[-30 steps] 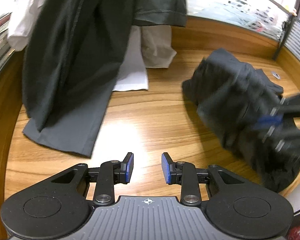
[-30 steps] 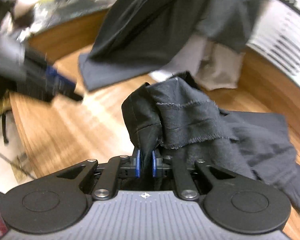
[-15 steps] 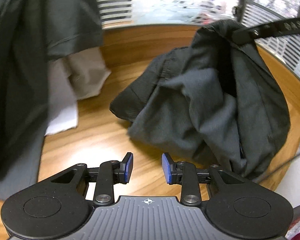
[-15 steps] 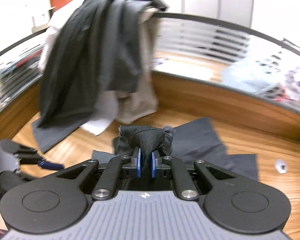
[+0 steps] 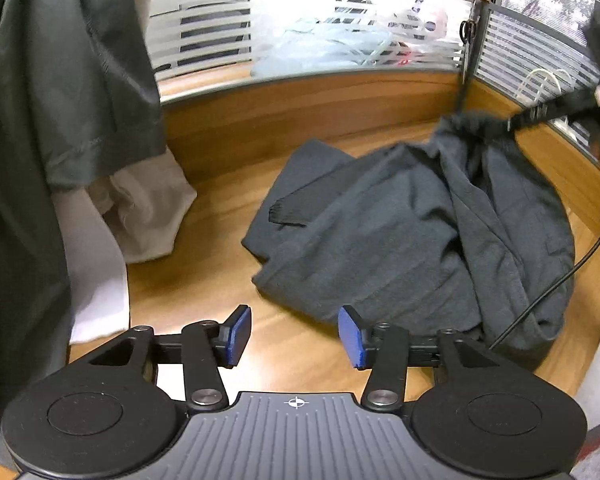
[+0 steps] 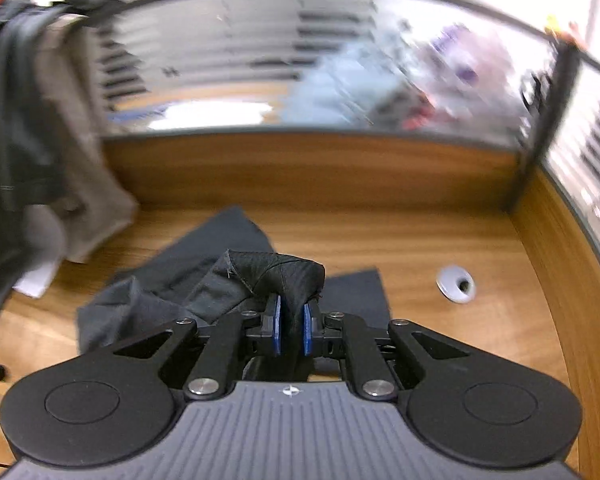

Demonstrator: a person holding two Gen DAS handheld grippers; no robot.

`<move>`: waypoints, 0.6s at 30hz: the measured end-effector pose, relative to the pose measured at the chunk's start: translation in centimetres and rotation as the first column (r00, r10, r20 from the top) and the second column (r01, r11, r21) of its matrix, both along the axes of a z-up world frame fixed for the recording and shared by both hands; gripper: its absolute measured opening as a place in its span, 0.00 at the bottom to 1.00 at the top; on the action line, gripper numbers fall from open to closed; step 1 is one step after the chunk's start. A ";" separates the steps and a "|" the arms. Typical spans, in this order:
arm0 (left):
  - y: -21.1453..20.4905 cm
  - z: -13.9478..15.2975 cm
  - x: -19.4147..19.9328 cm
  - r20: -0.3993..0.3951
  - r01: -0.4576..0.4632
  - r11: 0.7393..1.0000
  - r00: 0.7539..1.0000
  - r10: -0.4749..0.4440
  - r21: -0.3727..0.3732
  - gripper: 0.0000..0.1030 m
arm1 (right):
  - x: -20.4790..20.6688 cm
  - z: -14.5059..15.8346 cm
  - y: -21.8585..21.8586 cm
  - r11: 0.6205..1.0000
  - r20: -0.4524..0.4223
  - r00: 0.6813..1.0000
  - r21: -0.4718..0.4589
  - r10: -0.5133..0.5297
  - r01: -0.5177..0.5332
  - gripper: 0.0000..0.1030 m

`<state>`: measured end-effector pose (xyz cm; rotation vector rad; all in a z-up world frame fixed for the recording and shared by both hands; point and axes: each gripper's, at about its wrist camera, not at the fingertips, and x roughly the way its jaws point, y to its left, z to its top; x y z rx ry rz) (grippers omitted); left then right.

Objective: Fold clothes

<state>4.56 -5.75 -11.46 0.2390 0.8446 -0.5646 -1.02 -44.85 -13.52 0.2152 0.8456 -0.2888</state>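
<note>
A dark grey garment (image 5: 411,236) lies crumpled on the wooden table (image 5: 204,280), one corner lifted at the upper right. My right gripper (image 6: 291,330) is shut on a bunched fold of that garment (image 6: 276,272), which trails down to the left onto the table. In the left wrist view the right gripper appears as a dark blurred bar (image 5: 547,110) holding the raised corner. My left gripper (image 5: 295,335) hovers over bare wood just short of the garment's near edge; its jaws are opening and nothing is between them.
More clothes hang at the left: a dark green-grey piece (image 5: 60,80), a beige one (image 5: 148,208) and a white one (image 5: 96,272). A wooden wall (image 5: 307,108) with glass above rims the table. A grey cable grommet (image 6: 455,283) sits at the right. A black cable (image 5: 547,288) crosses the garment.
My right gripper has carried the garment's corner to the right and away, spreading the cloth over the table. My left gripper swung right toward the garment and its jaws have widened.
</note>
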 end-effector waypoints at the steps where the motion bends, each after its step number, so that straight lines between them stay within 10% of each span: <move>1: -0.3 0.2 0.4 0.001 0.002 1.000 1.000 -0.002 -0.002 0.53 | 0.1 -1.1 -1.0 1.000 -0.019 1.000 0.016 -0.016 0.017 0.13; 9: -4.2 1.4 2.5 -0.058 0.047 0.995 0.997 -0.052 -0.085 0.58 | -1.9 -4.5 -3.7 0.995 -0.089 0.994 0.077 -0.063 0.070 0.45; 18: -12.0 0.6 4.5 -0.181 0.137 0.971 0.968 -0.172 -0.194 0.58 | -6.1 -3.8 -2.6 0.990 -0.095 0.995 0.139 -0.023 0.036 0.48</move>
